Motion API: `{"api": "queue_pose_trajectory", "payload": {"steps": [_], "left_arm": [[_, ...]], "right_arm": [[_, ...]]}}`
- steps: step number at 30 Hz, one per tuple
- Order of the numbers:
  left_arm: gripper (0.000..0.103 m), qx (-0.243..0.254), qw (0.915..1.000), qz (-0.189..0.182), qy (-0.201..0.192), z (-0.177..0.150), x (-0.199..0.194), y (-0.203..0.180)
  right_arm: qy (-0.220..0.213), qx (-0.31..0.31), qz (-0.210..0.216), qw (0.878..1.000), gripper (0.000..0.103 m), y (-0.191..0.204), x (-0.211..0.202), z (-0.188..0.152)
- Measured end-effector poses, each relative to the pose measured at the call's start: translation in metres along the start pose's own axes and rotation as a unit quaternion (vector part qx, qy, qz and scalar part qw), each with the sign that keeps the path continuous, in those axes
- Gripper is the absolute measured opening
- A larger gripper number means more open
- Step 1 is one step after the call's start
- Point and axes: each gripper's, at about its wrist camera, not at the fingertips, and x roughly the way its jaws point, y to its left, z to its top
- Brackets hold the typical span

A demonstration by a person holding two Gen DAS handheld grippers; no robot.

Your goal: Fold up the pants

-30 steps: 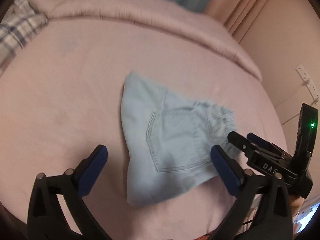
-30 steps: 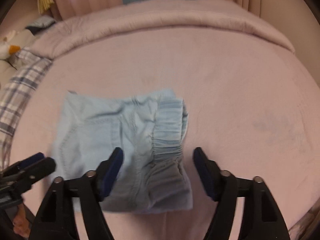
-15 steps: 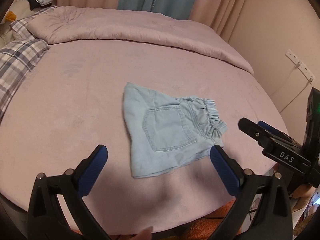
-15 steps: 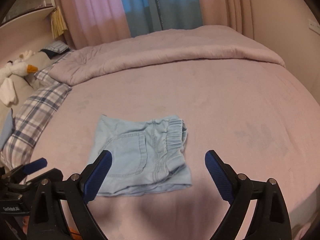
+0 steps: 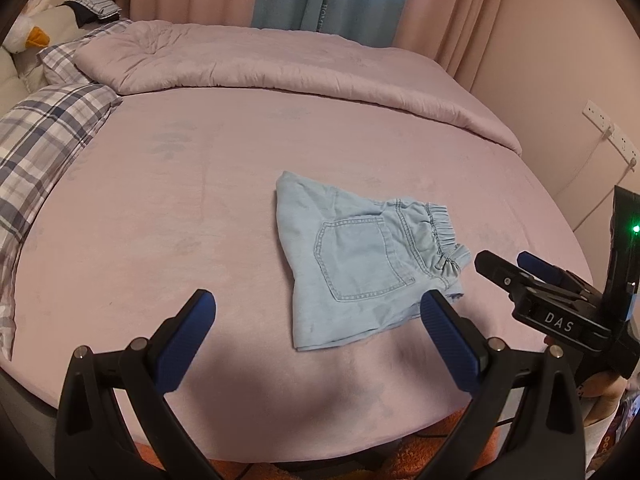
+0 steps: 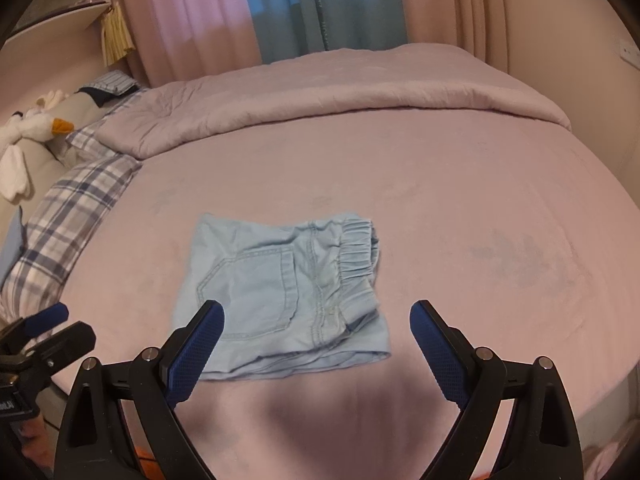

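**Pants lie folded; both grippers hang clear**

A wide bed [image 5: 168, 208] with a pink sheet fills both views. A rolled quilt [image 5: 280, 68] runs along its far side, a checked pillow [image 5: 44, 140] lies at the left, and curtains [image 6: 280, 8] hang behind.

The pants [image 6: 280, 292], pale blue denim, lie near the front edge of the bed as a small squarish packet. The back pocket faces up and the gathered waistband is on the right side.

The left gripper [image 5: 316, 332] and the right gripper [image 6: 316, 344] both hover above the near edge with jaws spread wide. Nothing is between them and neither touches the cloth.

The folding looks finished, or very nearly so. If anything remains, it would be smoothing the slightly loose lower right corner. That calls for a light press or a small tug, not a fresh grasp that could pull the layers apart.
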Motion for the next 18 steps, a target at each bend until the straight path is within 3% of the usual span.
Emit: {"api": "queue_pose_trajectory", "payload": {"steps": [18], "left_arm": [[0.102, -0.003, 0.9997, -0.012, 0.020, -0.0061, 0.0033, -0.0051]], "right_arm": [[0.006, -0.008, -0.005, 1.000, 0.094, 0.0058, 0.0000, -0.0028]]}}
